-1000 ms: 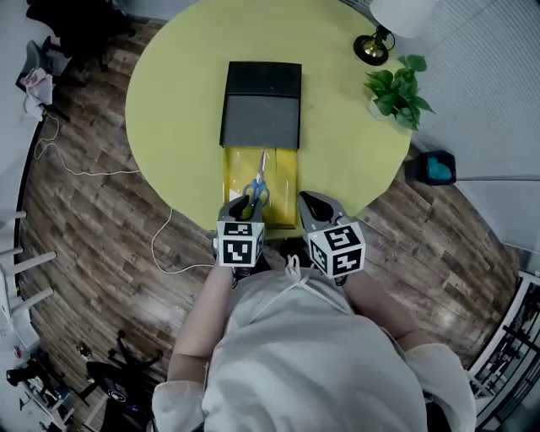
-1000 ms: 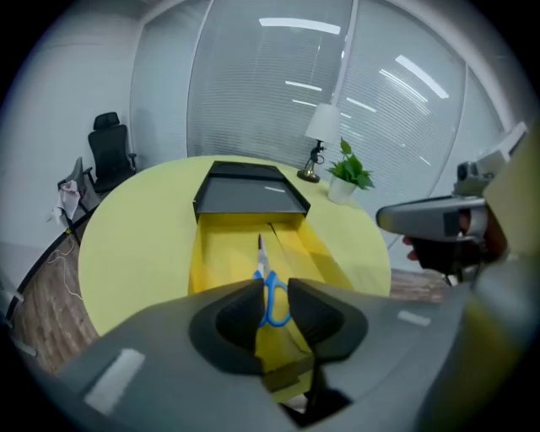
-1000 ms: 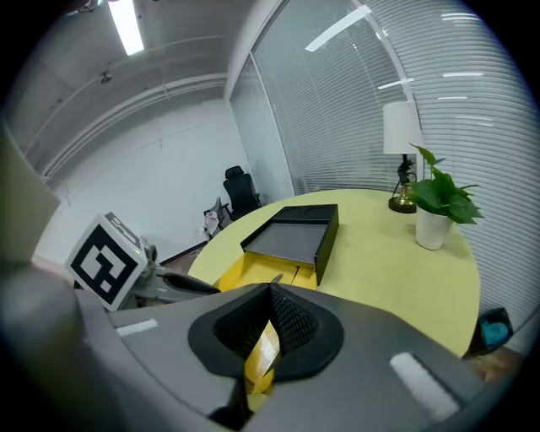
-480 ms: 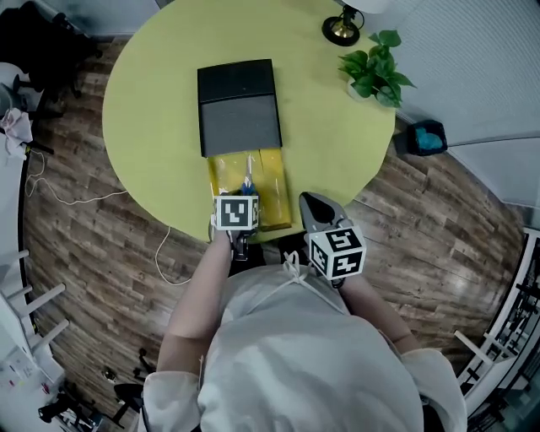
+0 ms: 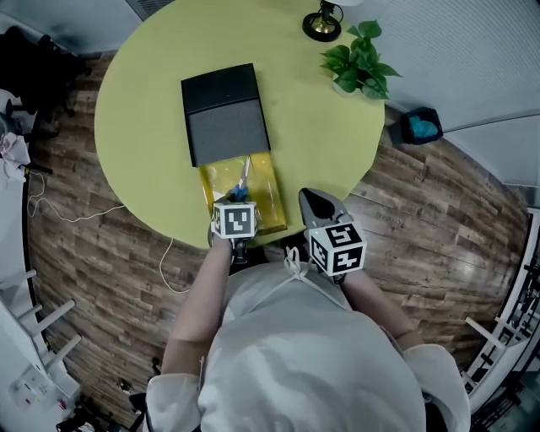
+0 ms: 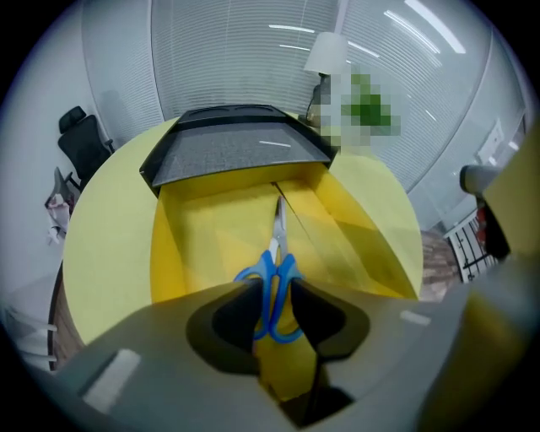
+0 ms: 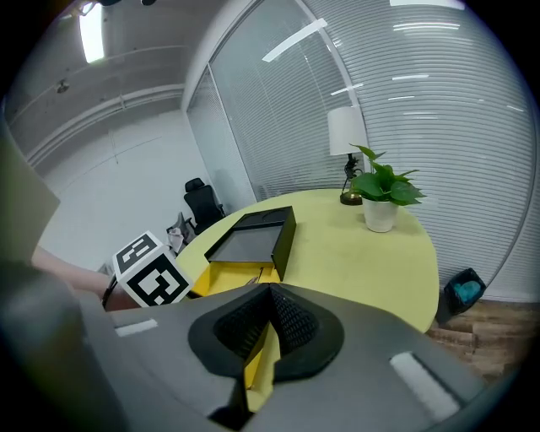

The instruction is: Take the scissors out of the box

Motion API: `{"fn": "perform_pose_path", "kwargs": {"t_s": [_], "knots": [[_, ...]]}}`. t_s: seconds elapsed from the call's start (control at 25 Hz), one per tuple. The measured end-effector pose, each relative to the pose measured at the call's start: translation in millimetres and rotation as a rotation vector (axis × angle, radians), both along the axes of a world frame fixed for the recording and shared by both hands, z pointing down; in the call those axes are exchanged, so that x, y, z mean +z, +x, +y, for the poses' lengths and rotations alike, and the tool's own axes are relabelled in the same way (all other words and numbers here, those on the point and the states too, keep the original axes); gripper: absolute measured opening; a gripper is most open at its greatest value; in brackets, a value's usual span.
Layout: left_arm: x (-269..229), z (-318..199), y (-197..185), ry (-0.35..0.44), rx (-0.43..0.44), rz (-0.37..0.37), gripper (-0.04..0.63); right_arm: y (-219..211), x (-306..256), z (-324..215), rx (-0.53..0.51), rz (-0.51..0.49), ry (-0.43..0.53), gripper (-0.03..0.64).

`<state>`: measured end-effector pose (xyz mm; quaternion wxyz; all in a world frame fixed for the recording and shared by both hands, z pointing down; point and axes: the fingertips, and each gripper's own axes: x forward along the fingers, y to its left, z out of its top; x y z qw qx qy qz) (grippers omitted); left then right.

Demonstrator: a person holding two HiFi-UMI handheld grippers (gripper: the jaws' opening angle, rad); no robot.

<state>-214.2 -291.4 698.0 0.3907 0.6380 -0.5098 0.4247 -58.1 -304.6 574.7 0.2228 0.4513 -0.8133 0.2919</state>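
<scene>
A black box (image 5: 224,114) lies on the round yellow-green table (image 5: 135,110), its yellow tray (image 5: 267,187) slid out toward me. Blue-handled scissors (image 5: 242,177) lie in the tray, blades pointing at the box. My left gripper (image 5: 236,201) points steeply down over the handles. In the left gripper view the blue loops (image 6: 277,291) show in the gap at the left gripper's (image 6: 272,297) tips. Its jaws are closing, and I see no pad pressing on the loops. My right gripper (image 5: 314,201) hovers at the table's near edge, right of the tray. Its jaws are shut on nothing (image 7: 270,297).
A potted plant (image 5: 354,61) and a lamp base (image 5: 321,24) stand at the table's far right. In the right gripper view the marker cube (image 7: 152,274) of the left gripper sits left of the tray. Wooden floor, a cable and a black chair surround the table.
My left gripper has dropped down and forward, from the tray's near end onto the scissors' handles. The right gripper has stayed close to the table edge.
</scene>
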Motion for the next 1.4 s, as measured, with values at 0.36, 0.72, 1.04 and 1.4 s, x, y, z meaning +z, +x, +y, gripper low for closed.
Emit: {"fn": "perform_pose_path", "kwargs": {"t_s": [0.36,0.72,1.04,1.4], "knots": [[-0.5,-0.4,-4.5,-0.022,-0.013,0.011,0.097,-11.6,-2.2,7.8,-0.016,0.002,-0.003,-0.002],[-13.9,15.0,2.9,-0.035,0.051,0.115,0.094,-19.2,-8.1,19.9,-0.031,0.021,0.007,-0.002],[-60.0,25.6,7.5,0.082,0.104,0.231,0.094,-35.5,-18.9,28.2,-0.024,0.027,0.037,-0.002],[-145.3,21.1,-2.4,0.410,0.174,0.244,0.094,-46.3,-55.4,23.9,0.029,0.005,0.111,-0.002]]}}
